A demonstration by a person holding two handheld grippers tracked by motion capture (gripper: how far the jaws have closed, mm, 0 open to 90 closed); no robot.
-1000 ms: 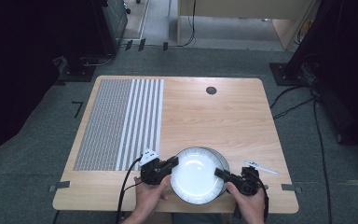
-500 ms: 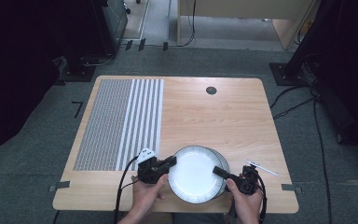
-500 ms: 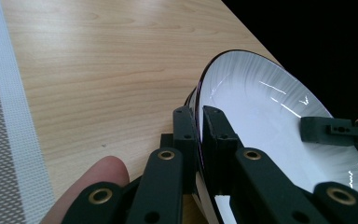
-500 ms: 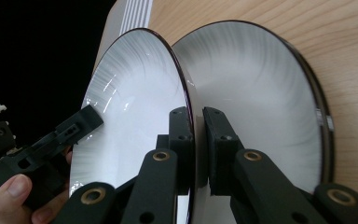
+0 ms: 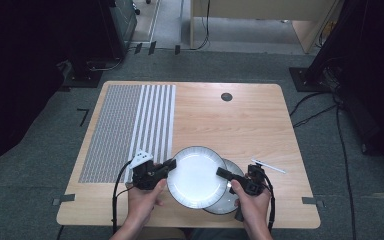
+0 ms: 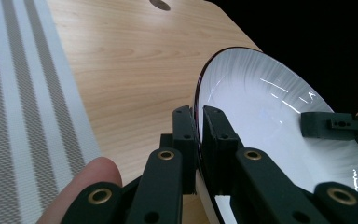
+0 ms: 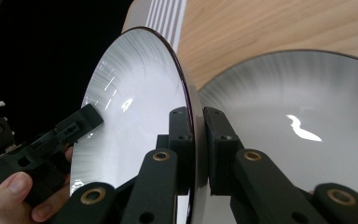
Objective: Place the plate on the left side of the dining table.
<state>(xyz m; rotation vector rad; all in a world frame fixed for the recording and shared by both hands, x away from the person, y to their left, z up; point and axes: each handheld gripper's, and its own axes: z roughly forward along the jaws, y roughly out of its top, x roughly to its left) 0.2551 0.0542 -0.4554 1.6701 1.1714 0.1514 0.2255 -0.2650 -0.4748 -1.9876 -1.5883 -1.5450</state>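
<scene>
Your left gripper (image 5: 169, 165) is clamped tight on the top plate (image 5: 197, 176) at its 9 o'clock rim, and your right gripper (image 5: 223, 174) pinches the same plate at its 3 o'clock rim, jaws nearly closed with only the rim between them. The top plate sits over a second plate (image 5: 229, 200) that peeks out at its 4 o'clock side, near the front edge of the wooden table (image 5: 240, 120). A striped mat (image 5: 130, 127) lies at 10 o'clock from the plates, and a white pen (image 5: 269, 166) at 3 o'clock
</scene>
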